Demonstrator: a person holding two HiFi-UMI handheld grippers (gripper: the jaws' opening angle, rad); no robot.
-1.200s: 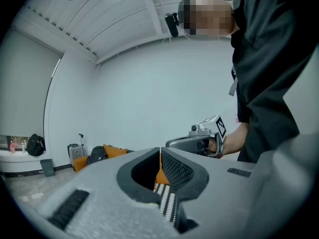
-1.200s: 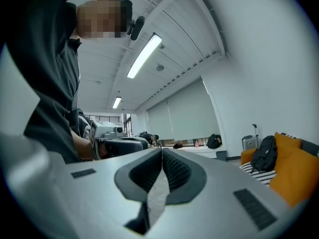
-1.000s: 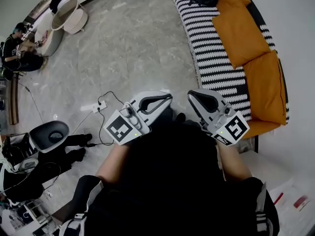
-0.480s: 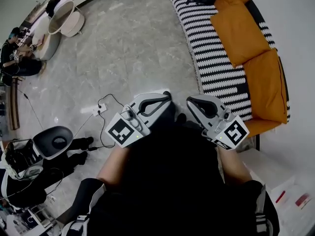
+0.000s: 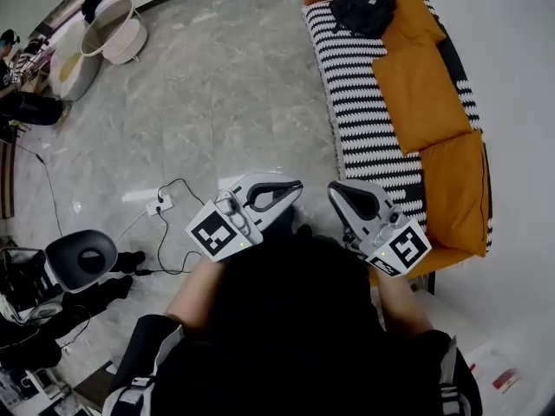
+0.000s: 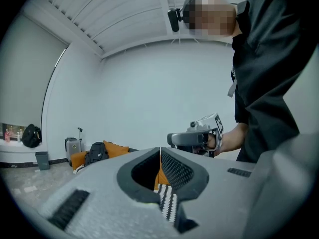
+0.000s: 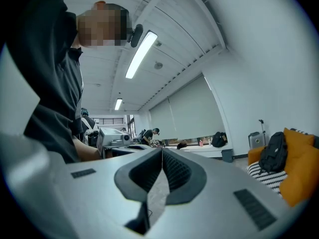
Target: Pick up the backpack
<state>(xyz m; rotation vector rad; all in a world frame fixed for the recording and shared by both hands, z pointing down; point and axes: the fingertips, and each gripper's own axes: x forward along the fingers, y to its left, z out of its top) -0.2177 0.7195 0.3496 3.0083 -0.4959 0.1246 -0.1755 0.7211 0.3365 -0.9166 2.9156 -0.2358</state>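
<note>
A black backpack [image 5: 365, 1] lies at the far end of the striped sofa [image 5: 364, 120], against an orange cushion. It shows small in the left gripper view as backpack [image 6: 95, 153] and in the right gripper view as backpack [image 7: 273, 151]. My left gripper [image 5: 296, 184] is held level in front of my body, far short of the backpack, jaws shut and empty. My right gripper [image 5: 332, 191] is beside it, also shut with nothing in it. In the left gripper view the right gripper [image 6: 172, 139] appears in a hand.
Orange cushions [image 5: 416, 63] line the sofa's back. A white power strip [image 5: 154, 205] with a black cable lies on the marble floor to my left. A grey round chair [image 5: 82, 258] stands at the lower left. A beige basket [image 5: 117, 26] and a seated person [image 5: 22, 102] are at the far left.
Both grippers have moved forward along the floor toward the sofa's far end, and the backpack has come more fully into the head view. The jaws stayed shut.
</note>
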